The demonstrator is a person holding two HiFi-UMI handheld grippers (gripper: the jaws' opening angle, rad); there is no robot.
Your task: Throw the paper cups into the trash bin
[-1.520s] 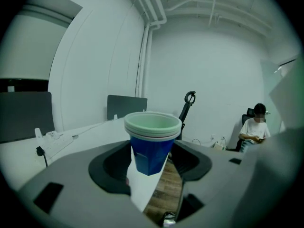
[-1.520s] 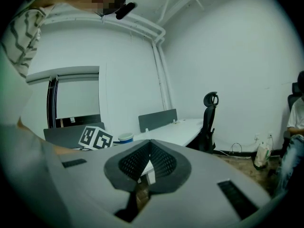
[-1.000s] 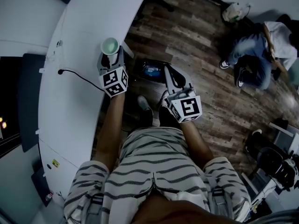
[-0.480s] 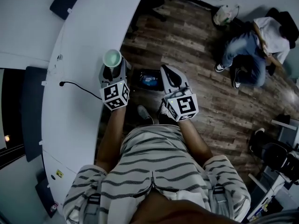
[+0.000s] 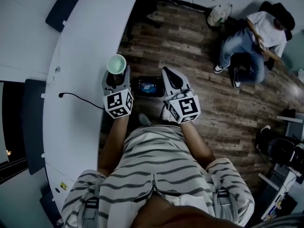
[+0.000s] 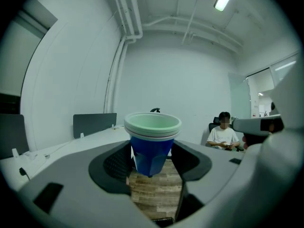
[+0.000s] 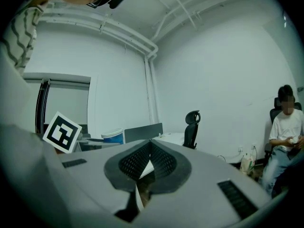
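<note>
A blue paper cup with a white rim and pale green inside, seemingly a nested stack, stands upright between the pads of my left gripper, which is shut on it. From the head view the cup hangs just past the desk's edge, left of the black trash bin on the floor. My right gripper is shut and holds nothing; it hovers over the bin's right side. In the right gripper view, its pads meet at the tips, and the cup shows at the left.
A curved white desk runs along the left with a black cable on it. A seated person is at the far right on the wood floor, a bag nearby. An office chair stands by the wall.
My left gripper has carried the cup up and off the desk's edge towards the bin. The right gripper has risen a little beside it, still shut.
</note>
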